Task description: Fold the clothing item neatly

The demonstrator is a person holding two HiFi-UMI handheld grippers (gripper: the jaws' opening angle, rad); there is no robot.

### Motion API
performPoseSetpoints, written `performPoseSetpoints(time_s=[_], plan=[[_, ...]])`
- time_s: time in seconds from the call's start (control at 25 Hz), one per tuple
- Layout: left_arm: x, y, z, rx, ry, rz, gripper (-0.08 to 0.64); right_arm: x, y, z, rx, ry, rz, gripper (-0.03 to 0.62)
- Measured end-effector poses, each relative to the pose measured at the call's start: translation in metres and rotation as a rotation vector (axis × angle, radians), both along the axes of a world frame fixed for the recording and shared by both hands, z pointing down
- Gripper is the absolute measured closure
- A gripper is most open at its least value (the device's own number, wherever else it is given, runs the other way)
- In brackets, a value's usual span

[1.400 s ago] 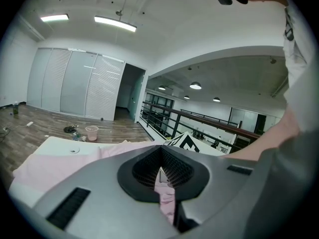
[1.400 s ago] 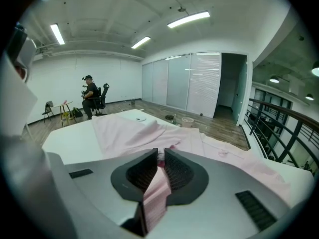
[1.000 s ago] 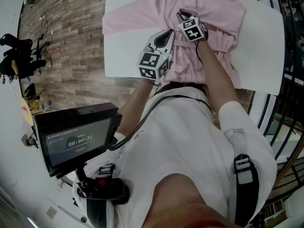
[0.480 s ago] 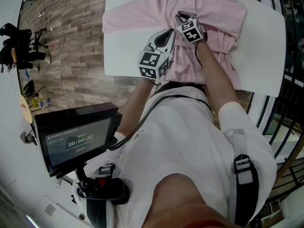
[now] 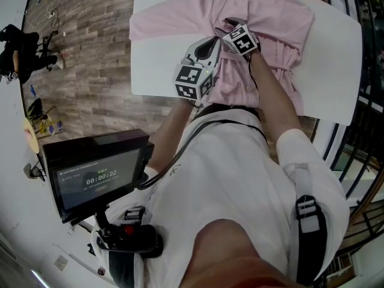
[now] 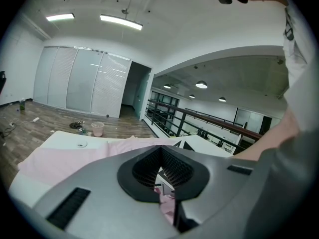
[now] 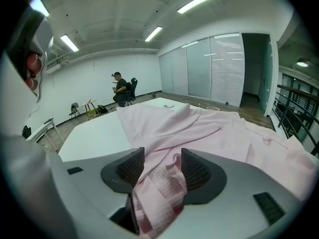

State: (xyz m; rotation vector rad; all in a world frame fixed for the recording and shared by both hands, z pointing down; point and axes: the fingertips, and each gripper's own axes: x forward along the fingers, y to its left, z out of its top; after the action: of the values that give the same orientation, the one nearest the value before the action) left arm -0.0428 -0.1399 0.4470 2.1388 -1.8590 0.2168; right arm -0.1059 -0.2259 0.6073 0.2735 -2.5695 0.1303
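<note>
A pink shirt lies spread and rumpled on the white table. My right gripper rests low on the shirt's middle. Its jaws have just been opening. In the right gripper view a bunched fold of the shirt lies loose between the parted pads of that gripper. My left gripper hovers over the shirt's near part, just left of the right one. In its own view the left gripper has its tips together with nothing visibly nipped. Pink cloth shows beyond and below.
The table's near edge runs just under the left gripper's marker cube. A screen with a timer stands at my left hip. A black railing runs along the right. Far across the room a person sits by a chair.
The right gripper has slid slightly further over the shirt and dipped, and its jaws have spread, letting the pinched fold go slack. The left gripper has stayed put.
</note>
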Motion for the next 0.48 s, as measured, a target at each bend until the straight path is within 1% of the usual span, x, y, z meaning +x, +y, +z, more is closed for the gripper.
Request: performPoseSetpoints(time_s=[0.08, 0.2, 0.32, 0.48], plan=[[0.002, -0.001, 0.000, 0.002, 0.002, 0.002, 0.558, 0.007, -0.002, -0.007, -0.005, -0.015, 0.004, 0.379], [0.003, -0.002, -0.001, 0.006, 0.005, 0.006, 0.558, 0.025, -0.017, -0.021, 0.020, -0.040, 0.047, 0.379], [0.004, -0.005, -0.003, 0.013, 0.007, 0.009, 0.558, 0.050, -0.040, -0.021, 0.055, -0.007, 0.103, 0.379], [0.007, -0.006, -0.002, 0.013, 0.003, 0.022, 0.558, 0.079, -0.058, -0.007, 0.046, 0.052, 0.158, 0.379]])
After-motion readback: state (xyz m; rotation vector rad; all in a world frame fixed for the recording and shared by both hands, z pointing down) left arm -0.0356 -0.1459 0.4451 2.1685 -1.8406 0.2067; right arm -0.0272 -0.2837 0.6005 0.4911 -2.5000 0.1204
